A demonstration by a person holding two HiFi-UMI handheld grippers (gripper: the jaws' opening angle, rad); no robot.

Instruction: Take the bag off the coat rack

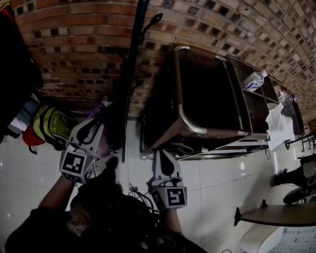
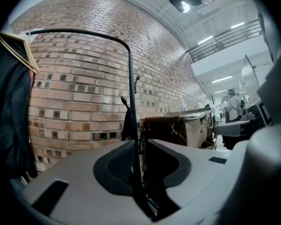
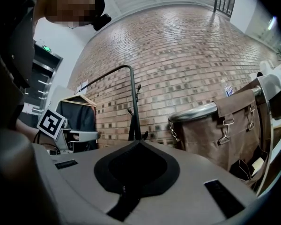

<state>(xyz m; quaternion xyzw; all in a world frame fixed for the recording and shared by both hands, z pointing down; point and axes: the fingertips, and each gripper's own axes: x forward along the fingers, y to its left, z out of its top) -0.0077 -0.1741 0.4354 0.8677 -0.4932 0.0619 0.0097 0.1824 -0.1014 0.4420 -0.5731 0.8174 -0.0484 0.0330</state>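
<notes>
In the head view the bag (image 1: pixel 115 123) on the coat rack (image 1: pixel 134 62) is only a dark mass against the pole. Its outline and strap are lost in shadow, and the tips of the left gripper (image 1: pixel 100 119) merge into it. The rack's top is cut off by the picture's upper edge. In the left gripper view a thin dark strip (image 2: pixel 134 172) runs down between the jaws. I cannot tell whether it is a strap or the pole beyond, nor whether the jaws pinch it. Dark garments (image 1: pixel 8 67) at the left run out of frame.
</notes>
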